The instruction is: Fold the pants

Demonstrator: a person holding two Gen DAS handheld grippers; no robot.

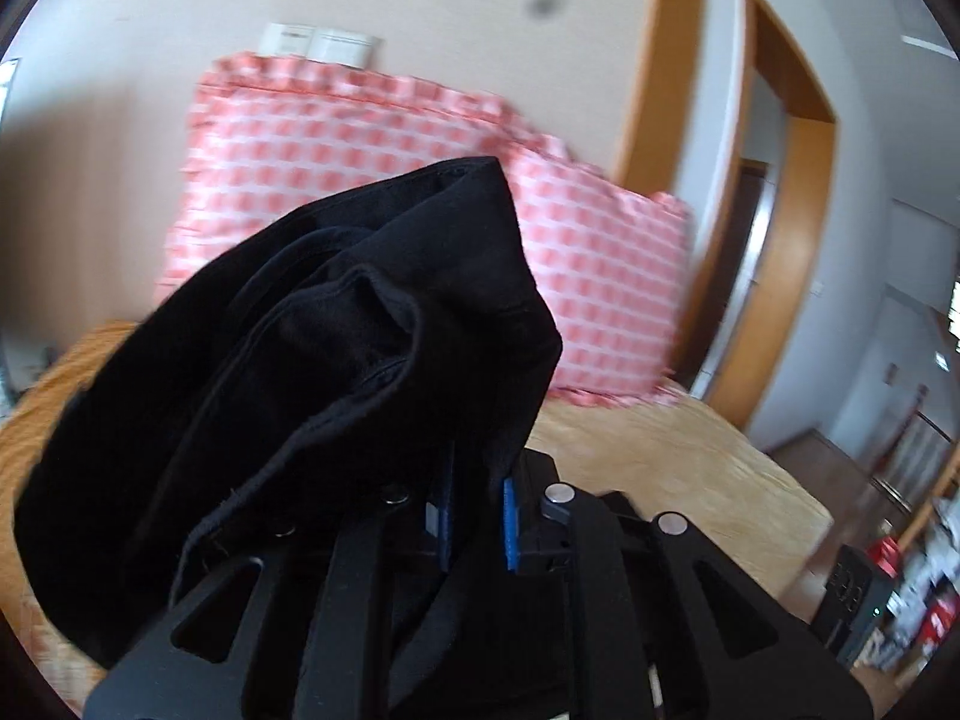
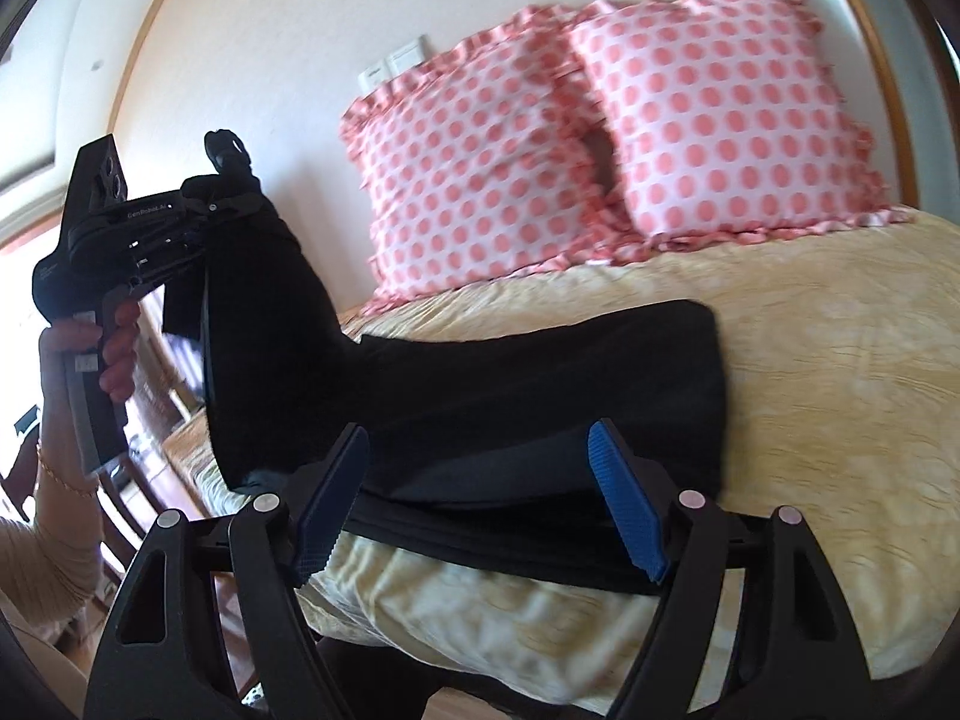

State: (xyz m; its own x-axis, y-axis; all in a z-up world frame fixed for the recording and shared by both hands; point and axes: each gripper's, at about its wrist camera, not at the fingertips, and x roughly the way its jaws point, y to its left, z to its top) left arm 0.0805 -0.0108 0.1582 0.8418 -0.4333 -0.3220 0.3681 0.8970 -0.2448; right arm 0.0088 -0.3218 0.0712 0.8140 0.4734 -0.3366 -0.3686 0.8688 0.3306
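Above the bed's (image 2: pixel 810 360) near left edge: pants (image 2: pixel 540 372), one end pinched in left claw (image 1: pixel 474 525), rest flat; right claw (image 2: pixel 480 501) spread, empty; risk: bunched cloth slipping free, spoiling the fold.

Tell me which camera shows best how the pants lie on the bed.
The right wrist view: it shows the black pants stretched across the yellow bedspread, one end lifted by the left gripper. The left wrist view shows only bunched black fabric clamped in that gripper, blocking the bed.
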